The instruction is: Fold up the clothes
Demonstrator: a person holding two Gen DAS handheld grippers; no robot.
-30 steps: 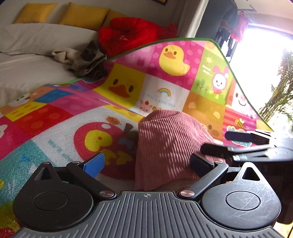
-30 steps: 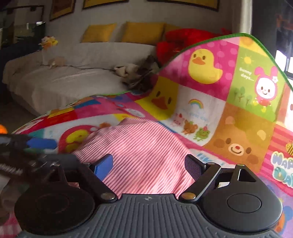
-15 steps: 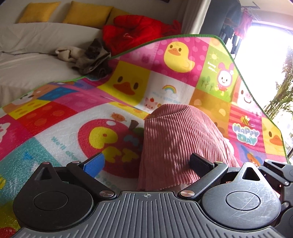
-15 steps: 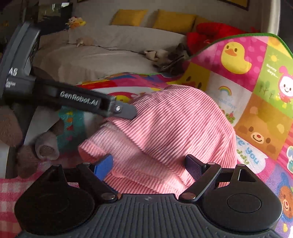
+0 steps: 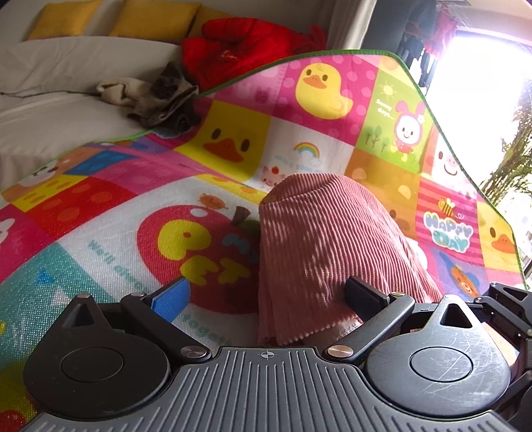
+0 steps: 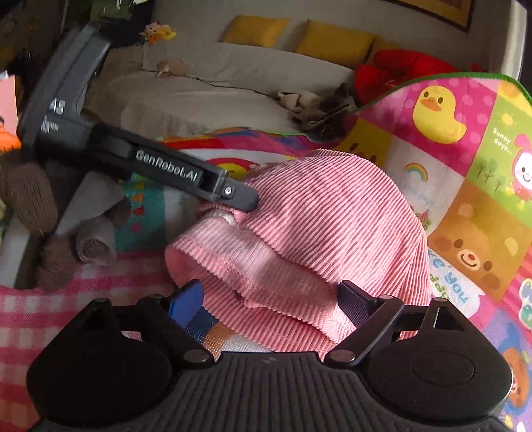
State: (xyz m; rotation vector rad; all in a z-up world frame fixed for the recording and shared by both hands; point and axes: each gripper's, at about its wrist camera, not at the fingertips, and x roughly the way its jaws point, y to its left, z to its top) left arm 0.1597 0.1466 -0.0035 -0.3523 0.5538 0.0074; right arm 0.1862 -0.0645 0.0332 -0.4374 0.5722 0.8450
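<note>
Both grippers now flank the pink ribbed garment (image 6: 319, 232) lying folded on the play mat (image 5: 99, 212): right gripper (image 6: 269, 299) has closed in with jaws opening, left gripper (image 5: 266, 295) open, ready for another fold.

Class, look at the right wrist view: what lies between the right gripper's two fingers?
The folded pink ribbed garment lies between the fingers of the right gripper, whose jaws are opening.

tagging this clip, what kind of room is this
Likely a home living room: a sofa with yellow cushions, a children's play mat, and a pink garment on it.
</note>
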